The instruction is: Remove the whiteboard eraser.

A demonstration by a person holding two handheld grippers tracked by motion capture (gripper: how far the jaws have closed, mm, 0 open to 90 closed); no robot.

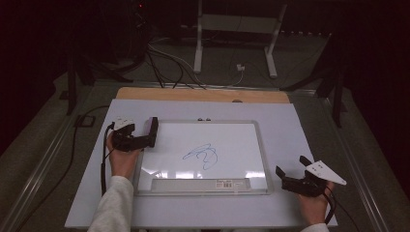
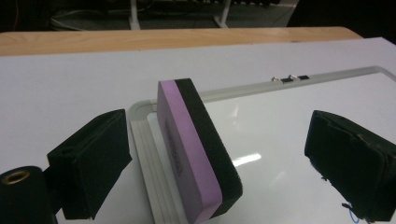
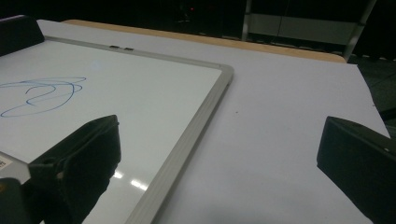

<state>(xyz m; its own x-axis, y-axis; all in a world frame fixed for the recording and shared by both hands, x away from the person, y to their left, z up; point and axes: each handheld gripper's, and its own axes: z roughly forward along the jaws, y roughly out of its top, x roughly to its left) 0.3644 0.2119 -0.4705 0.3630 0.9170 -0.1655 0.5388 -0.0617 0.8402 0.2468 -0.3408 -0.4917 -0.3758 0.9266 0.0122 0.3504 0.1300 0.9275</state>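
Two risks are standing out from here. One is the eraser (image 2: 196,154) tipping over: it is balancing on a narrow edge at the upper left corner of the whiteboard (image 1: 258,145), and the left gripper (image 2: 224,161), with its jaws spread wide and gripping nothing, is straddling it with gaps on both sides, so an uneven closing would probably knock it flat before it is pinched. The other is the board sliding on the white sheet (image 1: 290,121) during wiping, since the right gripper (image 3: 219,163), also released, is hovering off the board's lower right edge rather than pinning it.

In the left gripper view the eraser is showing as a slim block, purple foam on one face and black felt on the other, leaning slightly near the centre of the frame. A blue scribble (image 1: 203,155) is sitting mid-board in the high view, well apart from the eraser (image 1: 153,129).
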